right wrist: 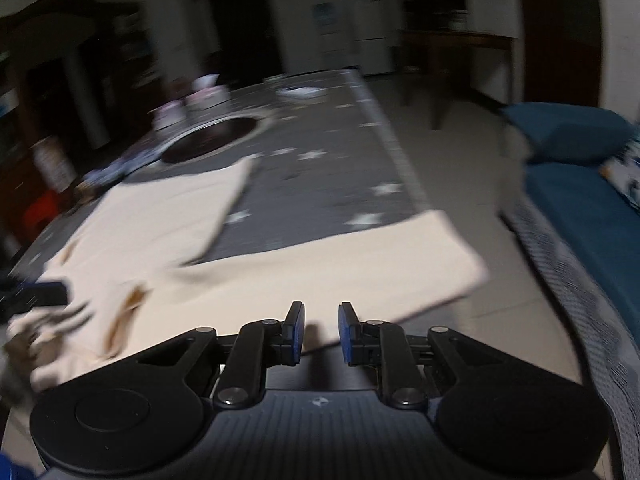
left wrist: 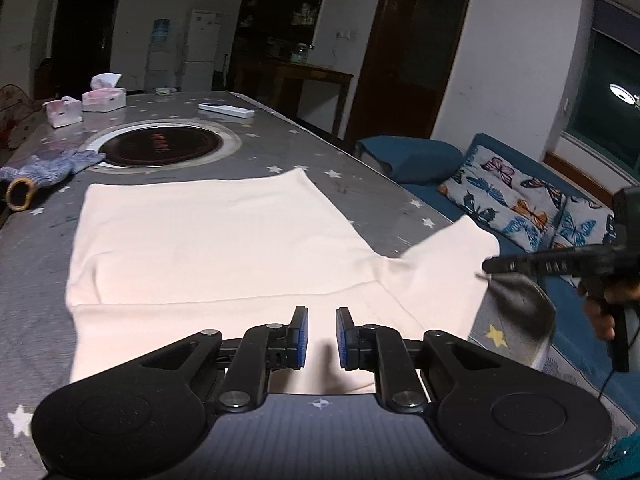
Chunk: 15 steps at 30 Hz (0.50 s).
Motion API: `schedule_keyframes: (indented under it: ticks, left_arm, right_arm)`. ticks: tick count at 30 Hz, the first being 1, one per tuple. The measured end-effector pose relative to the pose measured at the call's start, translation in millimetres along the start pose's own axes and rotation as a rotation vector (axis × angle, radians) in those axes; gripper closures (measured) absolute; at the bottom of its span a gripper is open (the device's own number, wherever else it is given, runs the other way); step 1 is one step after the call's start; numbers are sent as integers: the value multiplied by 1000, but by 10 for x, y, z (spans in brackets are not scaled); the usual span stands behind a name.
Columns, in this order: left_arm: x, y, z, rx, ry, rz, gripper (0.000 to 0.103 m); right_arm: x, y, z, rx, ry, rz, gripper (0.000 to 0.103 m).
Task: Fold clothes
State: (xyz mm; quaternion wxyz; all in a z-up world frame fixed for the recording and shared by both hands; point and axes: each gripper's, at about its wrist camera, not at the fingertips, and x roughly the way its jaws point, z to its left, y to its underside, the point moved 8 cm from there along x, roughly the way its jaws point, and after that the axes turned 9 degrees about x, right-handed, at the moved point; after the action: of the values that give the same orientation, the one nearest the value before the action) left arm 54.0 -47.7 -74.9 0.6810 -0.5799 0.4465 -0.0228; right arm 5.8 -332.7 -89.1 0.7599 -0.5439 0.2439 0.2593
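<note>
A cream top (left wrist: 208, 248) lies flat on the grey star-patterned table (left wrist: 360, 184). Its right sleeve (left wrist: 448, 264) hangs past the table's right edge. My left gripper (left wrist: 322, 336) is open and empty, low over the near part of the top. My right gripper (right wrist: 322, 332) is open and empty over the sleeve (right wrist: 360, 272), which sticks out over the floor in the blurred right wrist view. The right gripper also shows in the left wrist view (left wrist: 486, 268) beside the sleeve's end; whether it touches is unclear.
A round dark hotplate (left wrist: 160, 146) is set in the table behind the top. A blue knitted glove (left wrist: 48, 168) lies at the left, tissue boxes (left wrist: 104, 98) and a white remote (left wrist: 226, 111) at the far end. A blue sofa with butterfly cushions (left wrist: 512, 196) stands at the right.
</note>
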Motion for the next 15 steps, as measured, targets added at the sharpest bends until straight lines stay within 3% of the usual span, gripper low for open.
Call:
schedule_keyframes:
  ticks: [6,10,15]
  left_arm:
    - [30,23,-111,27,13,16,83]
    - [18,9,-109,31,5,16,80]
    - [49,-3,-162,42,12,21,78]
  right_arm:
    - [43,-82,-412,103,83,-42,79]
    - [55,-133,-620,179,123,-83,63]
    - [156,-160,-842,286,113,-86,64]
